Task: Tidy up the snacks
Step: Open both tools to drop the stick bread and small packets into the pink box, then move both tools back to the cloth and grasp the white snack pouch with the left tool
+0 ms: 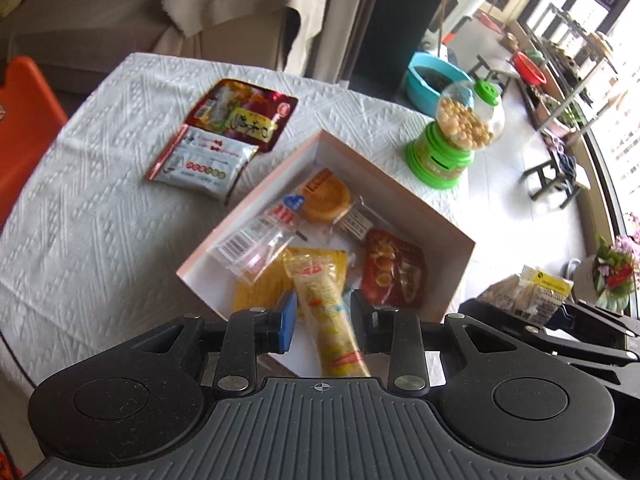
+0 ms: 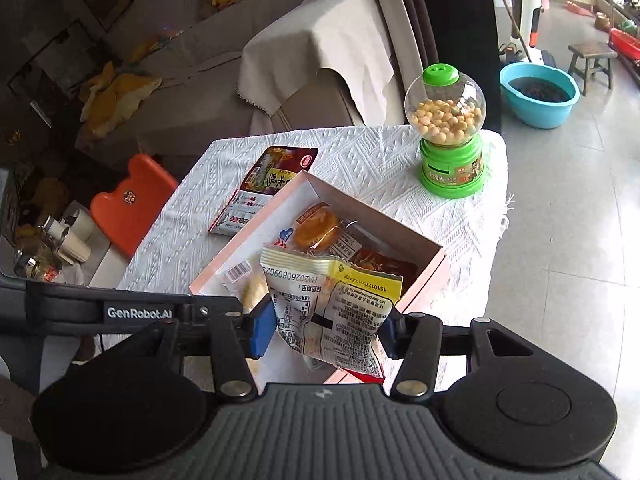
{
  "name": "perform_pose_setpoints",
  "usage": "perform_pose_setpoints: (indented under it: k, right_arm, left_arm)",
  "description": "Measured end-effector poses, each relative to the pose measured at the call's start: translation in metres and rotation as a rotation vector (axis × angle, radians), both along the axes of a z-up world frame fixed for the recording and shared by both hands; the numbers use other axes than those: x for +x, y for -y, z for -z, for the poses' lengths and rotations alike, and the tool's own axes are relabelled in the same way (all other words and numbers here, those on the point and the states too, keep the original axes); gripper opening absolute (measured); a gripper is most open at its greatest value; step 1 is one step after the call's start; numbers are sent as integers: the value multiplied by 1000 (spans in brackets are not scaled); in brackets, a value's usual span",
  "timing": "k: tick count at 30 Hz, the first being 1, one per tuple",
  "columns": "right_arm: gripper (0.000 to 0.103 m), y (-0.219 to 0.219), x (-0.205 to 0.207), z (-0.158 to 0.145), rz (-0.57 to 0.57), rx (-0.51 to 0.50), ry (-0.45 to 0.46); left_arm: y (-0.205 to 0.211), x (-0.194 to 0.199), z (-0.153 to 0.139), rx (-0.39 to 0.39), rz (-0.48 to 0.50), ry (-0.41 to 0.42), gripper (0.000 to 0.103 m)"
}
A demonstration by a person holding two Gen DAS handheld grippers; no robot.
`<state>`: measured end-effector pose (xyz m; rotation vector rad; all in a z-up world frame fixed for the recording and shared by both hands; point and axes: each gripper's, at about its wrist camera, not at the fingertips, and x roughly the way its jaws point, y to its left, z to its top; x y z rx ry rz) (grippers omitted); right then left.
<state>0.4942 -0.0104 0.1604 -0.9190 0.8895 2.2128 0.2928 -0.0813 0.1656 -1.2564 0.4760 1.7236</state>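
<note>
A pink open box point(image 1: 460, 236) point(image 2: 434, 264) on the white tablecloth holds several snacks: a round orange cake point(image 1: 326, 200), a clear packet point(image 1: 260, 240), a red packet point(image 1: 394, 268) and a flat yellow packet point(image 1: 260, 292). My left gripper point(image 1: 324, 320) is shut on a long yellow snack stick point(image 1: 328, 308) above the box's near end. My right gripper point(image 2: 326, 330) is shut on a white-and-yellow snack bag point(image 2: 332, 304), held above the box's near edge. A red-and-silver snack pouch point(image 1: 224, 136) point(image 2: 260, 188) lies on the cloth left of the box.
A green candy dispenser point(image 1: 456, 132) point(image 2: 450, 132) stands at the table's far right corner. An orange chair point(image 1: 24, 120) point(image 2: 132, 204) is left of the table. A sofa point(image 2: 224, 80) is behind it; a blue basin point(image 2: 538, 94) sits on the floor.
</note>
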Motion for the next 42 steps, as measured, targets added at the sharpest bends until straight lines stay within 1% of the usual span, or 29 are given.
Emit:
perform_pose_setpoints:
  k: [3,7,9,11,13,15,16,17,18,20,21,22,24,26,28,29,31,32,34,36,37,38,40,42]
  right_arm:
    - [52,-4,-4,5,-24,33,15]
    - [52,-10,-16,18,-60,19,11]
    - [52,-15,-31,22,-72,3,10]
    - [52,-23,-50,25,-70,-6,28]
    - [52,-28,-72,22,-89,31,61]
    - [53,-33,-95,18,-112,95,99]
    - [55,-38,-109,16,-115,133,122]
    - [60,-43,-123,15,-110,168,148]
    - [61,-50,-137,15,-102,199,171]
    - [61,-70,-166,17,-81,216,193]
    - [61,-82,-179,19,-78,196,200]
    - [61,-95,-191,21,-84,160,201]
    - [61,-128,-219,29,-93,48,195]
    - [61,-156,-246,38,-89,-10,191]
    - [61,-174,-272,49,-93,-6,242]
    - [61,-179,-288,59,-106,1,291]
    - [59,-178,-308,74,-118,9,364]
    - [59,-171,-314,80,-126,17,378]
    - [59,-153,-320,91,-155,6,391]
    - [58,-136,-322,103,-184,-60,397]
    - [58,-129,-321,108,-187,-111,382]
    - [58,-123,-318,110,-186,-184,337]
    - [47,-115,-313,117,-166,-309,288]
    - [47,-109,-310,122,-171,-403,244]
  left_arm:
    - [9,-14,3,29,-45,13,34]
    - [20,-40,16,31,-81,7,34]
    - [27,-56,23,55,-112,12,34]
    - [28,-77,29,76,-143,24,34]
    - [20,-105,36,93,-168,34,34]
    - [7,-132,44,80,-184,59,34]
    - [-2,-147,50,66,-188,75,34]
    - [-10,-159,55,52,-180,91,34]
    - [-18,-169,61,33,-169,110,34]
    - [-30,-189,75,-8,-169,182,34]
    - [-32,-196,80,-15,-186,227,34]
    - [-30,-204,89,-13,-211,297,34]
    - [-26,-213,101,-1,-239,401,34]
    - [-22,-215,112,0,-245,464,34]
    - [-20,-220,123,1,-252,504,34]
    - [-18,-224,127,3,-269,521,34]
    - [-12,-233,136,14,-318,560,34]
    - [-9,-238,140,20,-340,580,34]
    - [-7,-247,147,30,-365,614,34]
    - [-6,-254,150,47,-373,634,34]
    - [-5,-259,149,60,-381,634,34]
    - [-2,-264,147,67,-393,615,34]
    - [6,-275,143,84,-415,577,35]
    - [10,-282,140,79,-422,558,35]
